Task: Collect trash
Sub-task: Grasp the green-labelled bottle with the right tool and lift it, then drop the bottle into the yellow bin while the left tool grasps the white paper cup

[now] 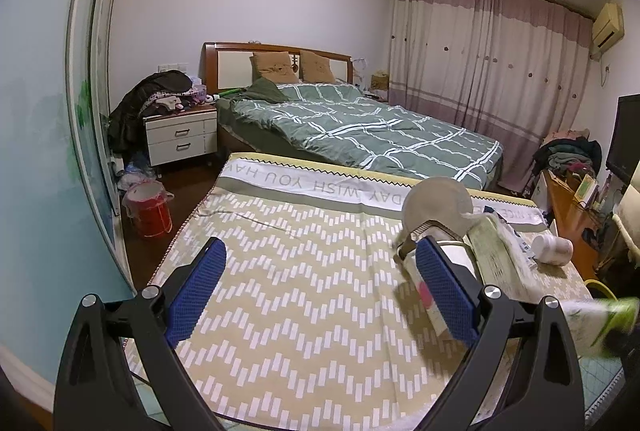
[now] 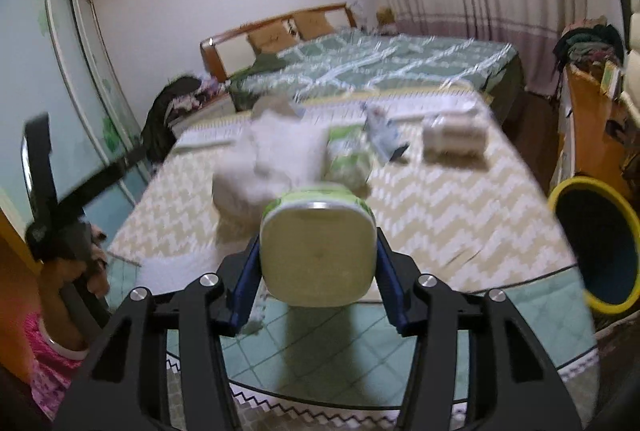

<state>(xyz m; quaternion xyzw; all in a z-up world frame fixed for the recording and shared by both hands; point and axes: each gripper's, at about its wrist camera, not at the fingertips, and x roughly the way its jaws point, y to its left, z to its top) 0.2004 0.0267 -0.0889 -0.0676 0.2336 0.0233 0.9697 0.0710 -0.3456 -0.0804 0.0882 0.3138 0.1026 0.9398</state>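
My right gripper (image 2: 318, 255) is shut on a green and white carton (image 2: 318, 251), held above the near edge of the table (image 2: 460, 215), its square bottom facing the camera. The view is blurred by motion. Behind it lie a crumpled white bag (image 2: 272, 159), a green packet (image 2: 348, 159), a blue-white wrapper (image 2: 382, 135) and a white jar (image 2: 454, 139). My left gripper (image 1: 320, 283) is open over the patterned cloth, empty. At its right finger lie a round grey lid (image 1: 436, 207), a white box (image 1: 456, 255), packets (image 1: 496, 259) and the white jar (image 1: 554, 249).
A yellow-rimmed bin (image 2: 596, 243) stands at the table's right. A red bucket (image 1: 150, 209) stands on the floor to the left by a wardrobe. A bed (image 1: 360, 127), a nightstand (image 1: 180, 139) and a side desk (image 1: 568, 207) lie beyond.
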